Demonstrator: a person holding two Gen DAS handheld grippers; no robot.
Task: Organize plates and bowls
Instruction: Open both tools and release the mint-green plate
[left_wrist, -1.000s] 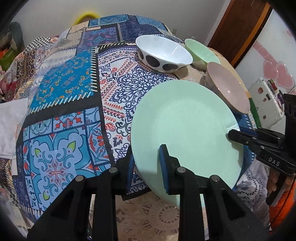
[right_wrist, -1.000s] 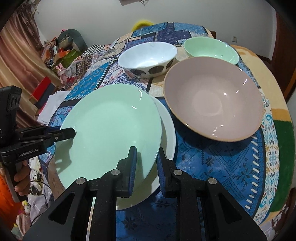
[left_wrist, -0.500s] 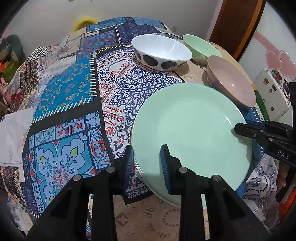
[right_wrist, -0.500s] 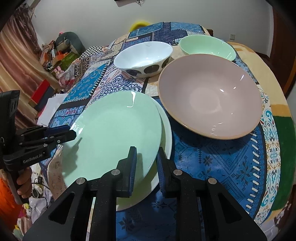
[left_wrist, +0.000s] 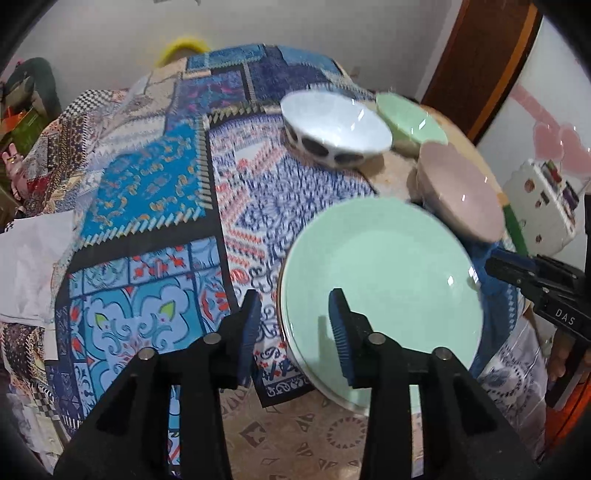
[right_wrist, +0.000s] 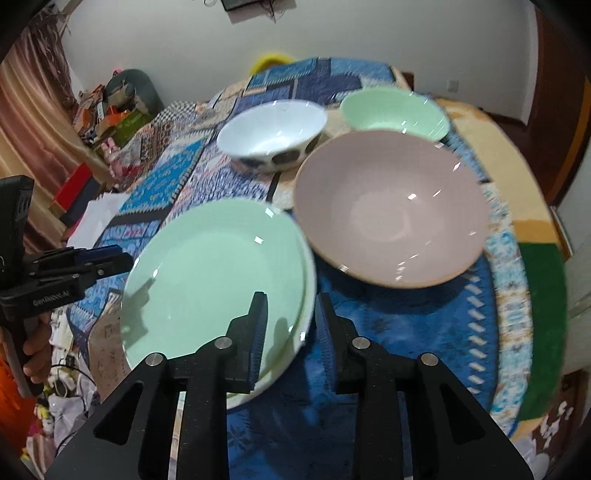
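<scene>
A round mint-green ceramic plate (left_wrist: 384, 291) is being released onto a white plate (right_wrist: 275, 380) at the near edge of the patchwork-covered desk (left_wrist: 147, 206). The left tool (left_wrist: 293, 332) and right tool (right_wrist: 290, 332) are both being opened around its rim, pads clear. A large pink bowl (right_wrist: 391, 206) is sitting just beside it.

Black claw (left_wrist: 293, 332), blue ribbed pads (left_wrist: 338, 328), silver screws
</scene>
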